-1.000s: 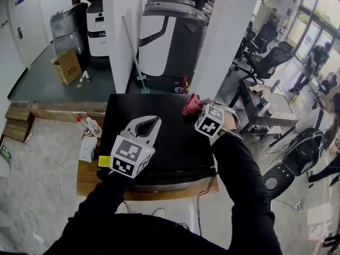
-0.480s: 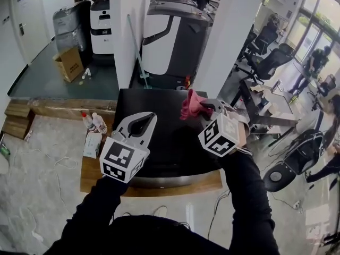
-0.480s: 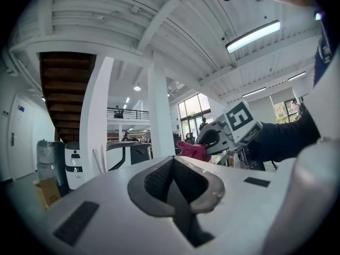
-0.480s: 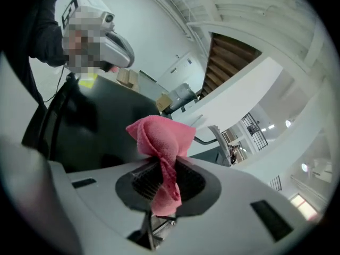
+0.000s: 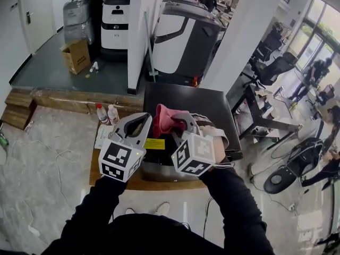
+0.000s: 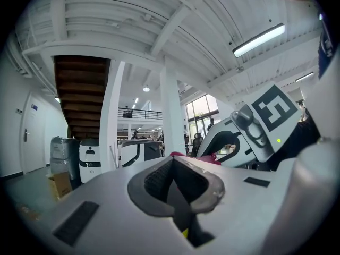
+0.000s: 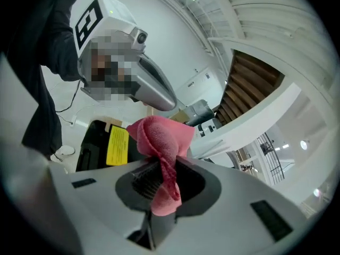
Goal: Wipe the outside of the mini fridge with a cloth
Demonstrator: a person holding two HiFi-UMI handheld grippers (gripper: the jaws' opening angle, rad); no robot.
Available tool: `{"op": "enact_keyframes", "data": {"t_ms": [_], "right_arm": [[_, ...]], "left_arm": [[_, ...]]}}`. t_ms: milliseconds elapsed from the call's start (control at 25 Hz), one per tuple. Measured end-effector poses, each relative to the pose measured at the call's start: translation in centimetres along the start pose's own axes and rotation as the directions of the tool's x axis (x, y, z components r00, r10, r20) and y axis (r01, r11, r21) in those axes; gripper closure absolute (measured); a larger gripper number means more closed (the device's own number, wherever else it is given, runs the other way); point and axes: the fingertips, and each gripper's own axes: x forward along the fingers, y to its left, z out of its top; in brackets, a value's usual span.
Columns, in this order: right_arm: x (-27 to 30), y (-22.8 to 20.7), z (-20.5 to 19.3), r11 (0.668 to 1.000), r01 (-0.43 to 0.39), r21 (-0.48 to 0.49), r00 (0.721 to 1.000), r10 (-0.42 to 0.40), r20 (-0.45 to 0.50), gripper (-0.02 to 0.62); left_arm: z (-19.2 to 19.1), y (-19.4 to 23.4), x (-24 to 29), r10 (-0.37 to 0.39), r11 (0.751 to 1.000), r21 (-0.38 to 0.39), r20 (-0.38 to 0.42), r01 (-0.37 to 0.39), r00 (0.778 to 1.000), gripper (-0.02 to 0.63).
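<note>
The mini fridge [image 5: 207, 108] stands at the frame's centre, black top up, with a yellow sticker [image 5: 154, 143] at its lower-left edge. Over that edge the right gripper [image 5: 178, 122] pinches the pink cloth [image 5: 163, 119], a wad bunched past the tips, likely for pressing against a side. Just left, the left gripper [image 5: 139, 123] hangs closed on nothing. A wooden board [image 5: 101, 177] carries the fridge, with bottles [image 5: 106, 113] at the left and open office above.

You hold two grippers, the left gripper [image 5: 139, 122] and the right gripper [image 5: 176, 122]. You have one pink cloth [image 5: 162, 118] and one black mini fridge [image 5: 212, 108]. Two small bottles [image 5: 112, 114] stand just left of it, and one cardboard box [image 5: 76, 56] sits far left.
</note>
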Motion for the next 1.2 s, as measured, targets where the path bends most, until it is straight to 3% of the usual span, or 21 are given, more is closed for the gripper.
{"op": "enact_keyframes", "data": {"t_ms": [240,440,640,880,1200], "right_arm": [[3.7,5.2,4.5,0.997,-0.081,-0.005,0.996,0.081,-0.04,0.534],[5.4,7.9,4.5,0.991,-0.132,0.024,0.986,0.134,-0.097,0.534],[5.7,7.9,4.0,0.991,-0.12,0.053,0.986,0.126,-0.111,0.535],[4.5,7.0,0.0,0.989,-0.124,0.08,0.981,0.134,-0.137,0.534],[0.3,5.5,-9.6,0.987,-0.108,0.118,0.978,0.127,-0.167,0.535]], "left_arm": [[-2.5,2.7,-4.0,-0.02,0.999,-0.029,-0.021,0.019,1.0,0.6],[-4.0,2.0,-5.8,-0.075,0.996,-0.057,-0.039,0.073,0.996,0.6],[-4.8,1.0,-5.6,-0.111,0.992,-0.072,-0.043,0.108,0.993,0.6],[-3.9,-2.0,-4.2,-0.114,0.991,-0.069,-0.035,0.112,0.993,0.6],[-1.6,-10.0,0.7,-0.142,0.989,-0.046,-0.015,0.141,0.99,0.6]]}}
